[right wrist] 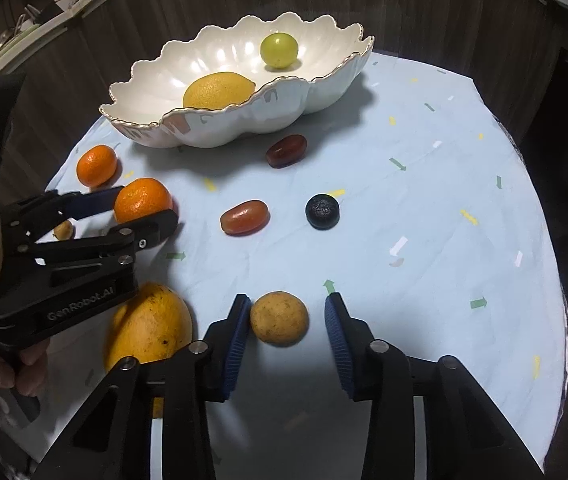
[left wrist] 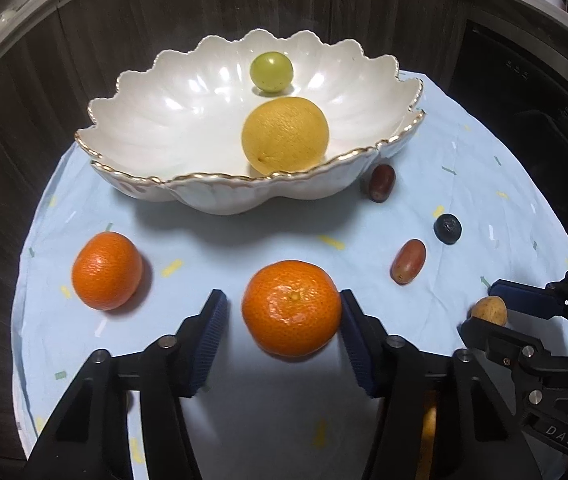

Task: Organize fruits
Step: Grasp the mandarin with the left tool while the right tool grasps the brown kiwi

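A mandarin lies on the pale blue cloth between the fingers of my left gripper. The right pad touches its side, while a narrow gap shows at the left pad. A small tan round fruit sits between the fingers of my right gripper; the left pad is against it and the right pad stands clear. Both grippers are open and point down at the cloth. Farther back, the white scalloped bowl holds a yellow citrus and a green grape.
On the cloth lie a second mandarin, two red grapes, a blueberry and a mango beside my right gripper. A small brown fruit lies under the left gripper. Dark wood panels stand behind the round table.
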Available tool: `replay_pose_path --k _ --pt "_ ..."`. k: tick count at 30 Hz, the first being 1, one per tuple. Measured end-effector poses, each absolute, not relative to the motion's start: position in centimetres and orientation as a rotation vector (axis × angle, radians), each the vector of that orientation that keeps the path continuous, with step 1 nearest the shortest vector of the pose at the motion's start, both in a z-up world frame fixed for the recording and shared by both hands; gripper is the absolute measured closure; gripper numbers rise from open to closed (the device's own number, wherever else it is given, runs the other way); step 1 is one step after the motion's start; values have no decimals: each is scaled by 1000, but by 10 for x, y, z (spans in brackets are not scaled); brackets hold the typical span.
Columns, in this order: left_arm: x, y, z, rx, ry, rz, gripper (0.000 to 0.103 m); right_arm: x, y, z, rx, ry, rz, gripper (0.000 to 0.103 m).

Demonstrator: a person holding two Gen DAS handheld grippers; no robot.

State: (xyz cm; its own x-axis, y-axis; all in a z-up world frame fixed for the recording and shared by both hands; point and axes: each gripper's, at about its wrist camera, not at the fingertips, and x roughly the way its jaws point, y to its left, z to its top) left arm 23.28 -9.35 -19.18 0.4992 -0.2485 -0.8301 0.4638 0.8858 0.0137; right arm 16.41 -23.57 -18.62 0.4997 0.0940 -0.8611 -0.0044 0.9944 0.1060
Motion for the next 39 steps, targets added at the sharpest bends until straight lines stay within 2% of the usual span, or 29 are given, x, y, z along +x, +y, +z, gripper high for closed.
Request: replay_pose_path --k 2,9,39 --pt "232 -95 -192 247 955 -444 56 164 -233 -186 91 1044 70 73" --pt "229 -99 -193 269 941 -436 59 163 -233 -185 87 1034 70 74" --pt "222 -87 -136 228 862 -392 60 178 -239 -134 88 922 44 74"
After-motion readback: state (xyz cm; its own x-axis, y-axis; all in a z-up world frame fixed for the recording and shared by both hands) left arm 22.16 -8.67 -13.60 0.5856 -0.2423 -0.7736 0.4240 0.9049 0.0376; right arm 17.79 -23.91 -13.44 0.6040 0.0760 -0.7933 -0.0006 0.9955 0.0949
